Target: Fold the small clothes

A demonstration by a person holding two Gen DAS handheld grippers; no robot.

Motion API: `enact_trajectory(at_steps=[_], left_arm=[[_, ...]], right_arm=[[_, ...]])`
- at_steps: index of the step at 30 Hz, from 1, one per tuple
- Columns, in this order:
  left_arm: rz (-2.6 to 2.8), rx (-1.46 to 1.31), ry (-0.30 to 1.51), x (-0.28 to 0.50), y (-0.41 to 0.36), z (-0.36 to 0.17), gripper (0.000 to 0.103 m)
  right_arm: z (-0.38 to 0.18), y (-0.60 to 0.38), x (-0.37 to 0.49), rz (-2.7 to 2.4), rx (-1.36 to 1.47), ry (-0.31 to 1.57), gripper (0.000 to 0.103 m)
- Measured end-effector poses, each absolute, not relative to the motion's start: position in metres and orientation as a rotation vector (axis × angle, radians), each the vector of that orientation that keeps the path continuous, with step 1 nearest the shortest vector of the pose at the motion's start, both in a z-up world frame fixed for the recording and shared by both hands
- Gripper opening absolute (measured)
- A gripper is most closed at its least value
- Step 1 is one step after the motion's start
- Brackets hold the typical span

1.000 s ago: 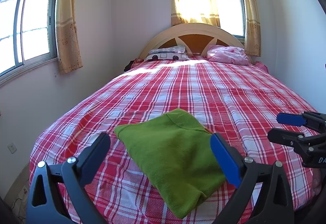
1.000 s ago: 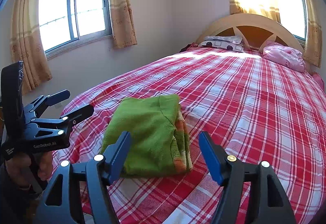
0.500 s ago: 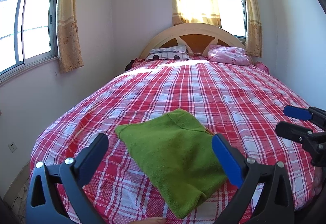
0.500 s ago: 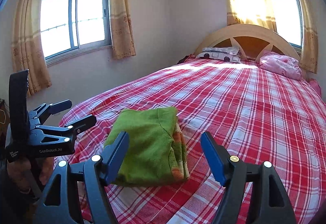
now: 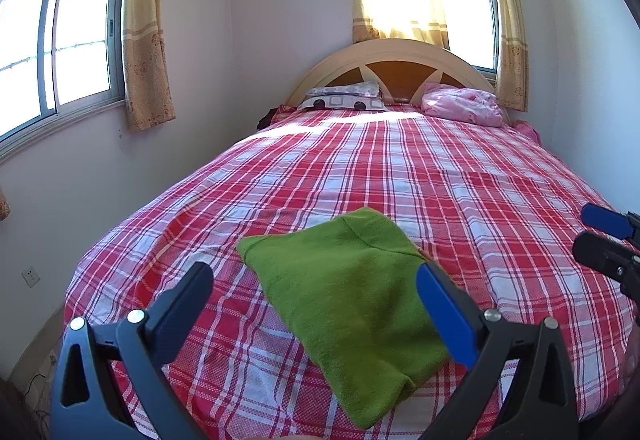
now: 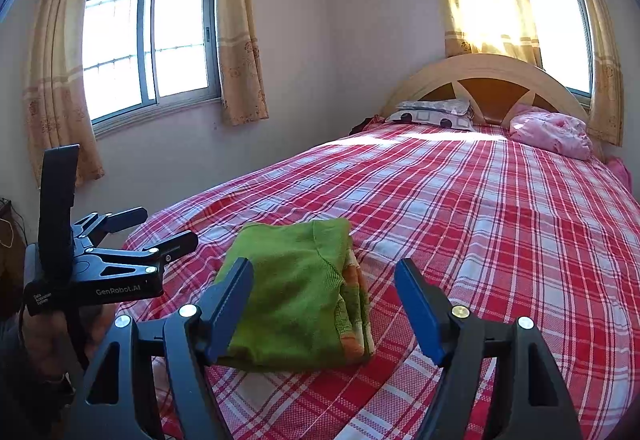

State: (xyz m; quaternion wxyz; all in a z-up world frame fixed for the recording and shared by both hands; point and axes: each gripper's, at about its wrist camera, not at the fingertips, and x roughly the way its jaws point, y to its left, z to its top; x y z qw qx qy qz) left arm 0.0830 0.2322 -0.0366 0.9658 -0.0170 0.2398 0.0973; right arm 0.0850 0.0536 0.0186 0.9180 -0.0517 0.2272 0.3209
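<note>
Sunlit bed (image 5: 400,176) bears the folded green garment (image 5: 352,288) unmoved over the last second, both tongs, left (image 5: 316,288) and right (image 6: 324,300), spread empty before it; fold judged complete.

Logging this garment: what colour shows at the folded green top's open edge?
Orange and pale patches on the green top, clearest in the right wrist view.

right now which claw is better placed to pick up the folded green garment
Hard to call, slightly the right claw: it is open with the folded green garment and its layered edge between its fingers. The left claw, also open, faces the flat top.
</note>
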Motion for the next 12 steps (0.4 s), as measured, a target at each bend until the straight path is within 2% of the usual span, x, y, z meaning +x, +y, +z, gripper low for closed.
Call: enact_trajectory(at_steps=[12], left_arm=[[0.224, -0.027, 0.456, 0.0800, 0.2364, -0.0389, 0.103]], right_arm=[[0.0141, 0.0512, 0.0884, 0.659, -0.100, 0.478, 0.074]])
